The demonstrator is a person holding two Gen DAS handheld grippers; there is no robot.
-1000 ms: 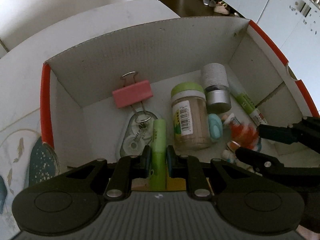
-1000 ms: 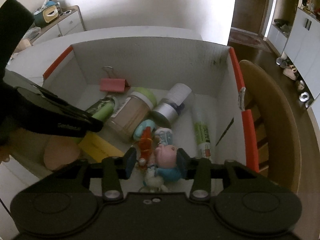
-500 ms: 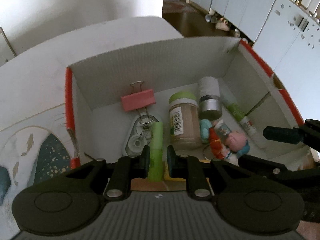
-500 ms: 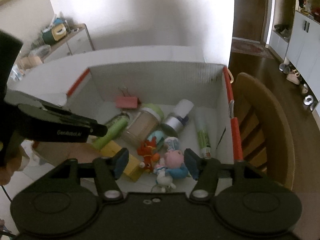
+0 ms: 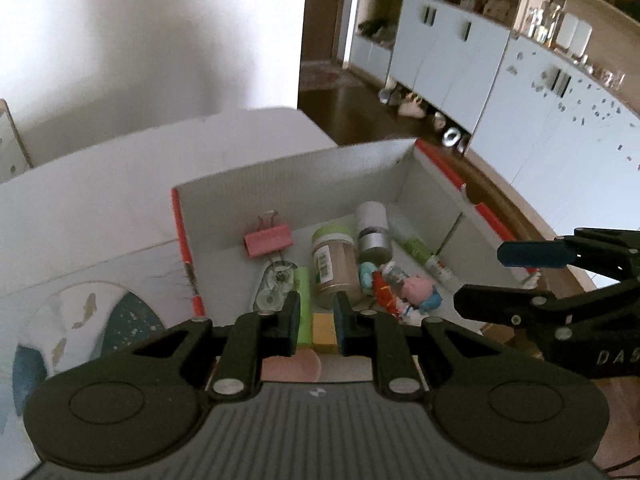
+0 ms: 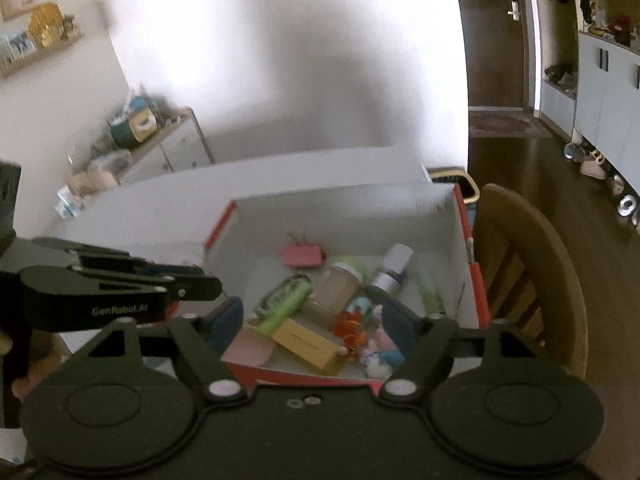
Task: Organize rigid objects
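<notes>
A white cardboard box (image 5: 280, 168) with red edges holds a pink binder clip (image 5: 267, 239), a green-lidded jar (image 5: 334, 264), a green tube (image 5: 303, 292), a silver bottle (image 5: 373, 232), a yellow box (image 6: 308, 344) and a pink pig toy (image 5: 416, 286). My left gripper (image 5: 317, 320) hovers above the box's near edge, shut and empty; the right wrist view shows it (image 6: 212, 284) left of the box. My right gripper (image 6: 314, 322) hangs over the near wall, its jaws opening wide with nothing held between them. The pig toy (image 6: 380, 344) lies loose below it.
The box stands on a white table (image 5: 120, 184) beside a fish-patterned placemat (image 5: 92, 320). A wooden chair (image 6: 532, 264) is close against the box's right side. White cabinets (image 5: 520, 92) line the far wall.
Both grippers have risen and pulled back from the box. The right jaws have spread apart and let go of the pig toy, which stays in the box. The left stays shut.
</notes>
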